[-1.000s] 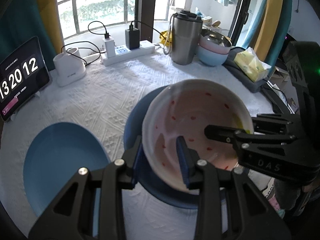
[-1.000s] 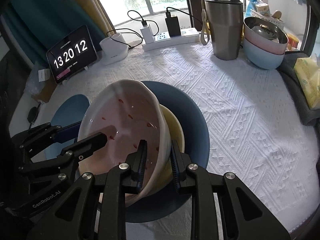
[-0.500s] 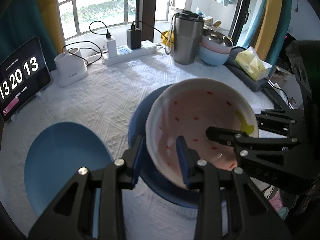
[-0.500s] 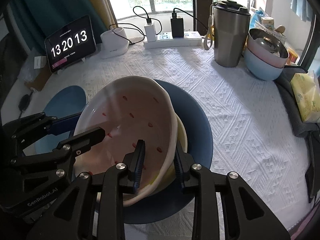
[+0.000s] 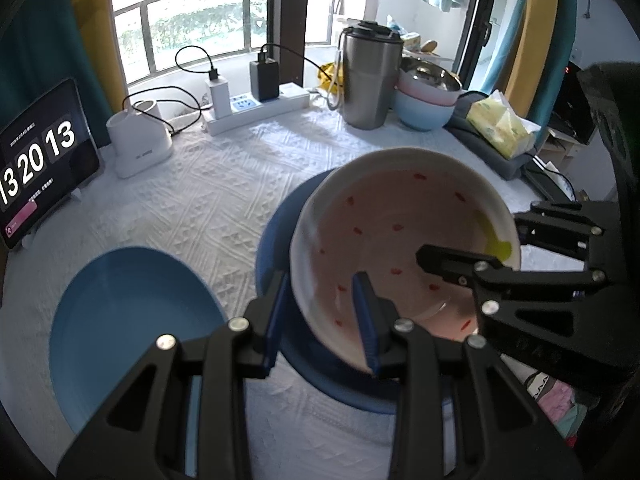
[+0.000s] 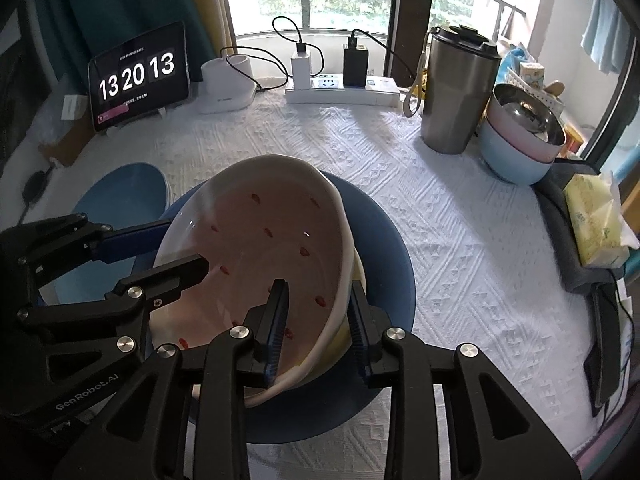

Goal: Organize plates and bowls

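Both grippers straddle the speckled bowl's (image 6: 260,248) rim over a dark blue plate (image 6: 384,248) — left gripper (image 5: 322,312) pinching, right gripper (image 6: 316,320) spread slightly, steadying it for stacking.

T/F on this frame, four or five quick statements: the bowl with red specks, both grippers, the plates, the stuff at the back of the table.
1. The speckled bowl sits over the dark blue plate. True.
2. Both the left gripper and the right gripper straddle its rim. True.
3. The light blue plate is stacked under the bowl. False: it lies apart, beside the dark plate.
4. The steel tumbler lies on its side. False: it stands upright.
5. The stacked bowls stand beside the tumbler. True.
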A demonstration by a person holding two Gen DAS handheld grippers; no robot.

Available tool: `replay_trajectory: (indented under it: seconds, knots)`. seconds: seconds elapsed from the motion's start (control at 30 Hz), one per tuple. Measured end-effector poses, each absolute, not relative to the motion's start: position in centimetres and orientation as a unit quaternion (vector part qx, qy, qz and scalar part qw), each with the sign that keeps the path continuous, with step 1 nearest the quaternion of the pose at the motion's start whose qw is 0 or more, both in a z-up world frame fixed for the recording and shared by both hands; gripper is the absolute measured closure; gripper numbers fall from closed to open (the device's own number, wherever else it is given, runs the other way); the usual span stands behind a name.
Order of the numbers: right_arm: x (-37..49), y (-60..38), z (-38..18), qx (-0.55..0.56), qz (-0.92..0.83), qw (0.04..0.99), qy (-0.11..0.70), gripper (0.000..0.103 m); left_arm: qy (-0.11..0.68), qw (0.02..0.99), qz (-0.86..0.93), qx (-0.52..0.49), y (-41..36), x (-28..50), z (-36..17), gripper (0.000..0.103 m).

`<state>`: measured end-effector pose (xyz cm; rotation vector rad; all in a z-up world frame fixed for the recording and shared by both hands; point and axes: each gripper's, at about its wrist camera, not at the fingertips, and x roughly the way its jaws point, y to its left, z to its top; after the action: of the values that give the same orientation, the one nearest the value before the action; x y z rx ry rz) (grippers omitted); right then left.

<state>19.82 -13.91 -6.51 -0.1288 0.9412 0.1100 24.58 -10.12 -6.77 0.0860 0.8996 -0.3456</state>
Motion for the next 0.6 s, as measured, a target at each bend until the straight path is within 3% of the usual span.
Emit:
replay_trajectory:
  seconds: [0.17,0.33,0.5,0.6]
  knots:
    - [19.7,-13.8,-6.4,-0.065,0.060,0.887,0.453,0.070,0.433,0.885,-0.167,0.042,-10.1,24.4,-6.8,0.069]
    - [20.0,-15.1,-6.3,-0.015,0.075,0.883,0.462,0.070,0.431,0.885,-0.170,0.043,-10.1,24.2,-6.6,0.069]
    - [20.6,-18.5,-6.5,0.116,0.115,0.860,0.484,0.069,0.430,0.885,-0.171,0.044,-10.1,24.1,-6.6,0.069]
    - [20.2,-18.2,-5.9,0.099,0.111,0.866,0.478,0.069,0.431,0.886,-0.165,0.048,-10.1,24.1,-6.7,0.069]
